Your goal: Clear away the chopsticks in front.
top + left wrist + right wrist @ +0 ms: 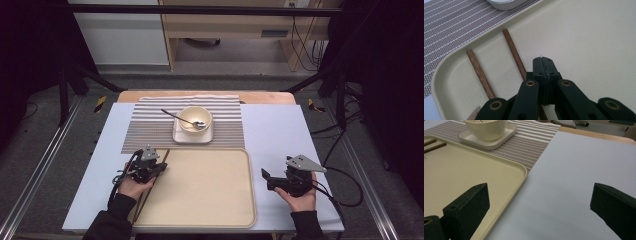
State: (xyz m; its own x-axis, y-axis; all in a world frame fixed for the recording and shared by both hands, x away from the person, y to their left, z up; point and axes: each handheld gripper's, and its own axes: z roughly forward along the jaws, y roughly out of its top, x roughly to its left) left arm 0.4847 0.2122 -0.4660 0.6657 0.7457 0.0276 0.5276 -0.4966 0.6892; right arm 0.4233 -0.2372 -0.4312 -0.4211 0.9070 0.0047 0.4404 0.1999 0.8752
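Setting: a lab or recording workspace, staged as a dining place. Evidence: black metal frame (200, 9) overhead with slanted struts at both sides; dark curtains flanking the rig; grey carpet floor; loose cables (305, 45) hanging by a plain wooden desk (235, 27) behind. Table (280, 130) with a pale blue top, bearing a striped placemat (150, 125), a cream tray (210, 220), and a bowl (192, 117) with spoon (181, 118) on a square plate (176, 136).
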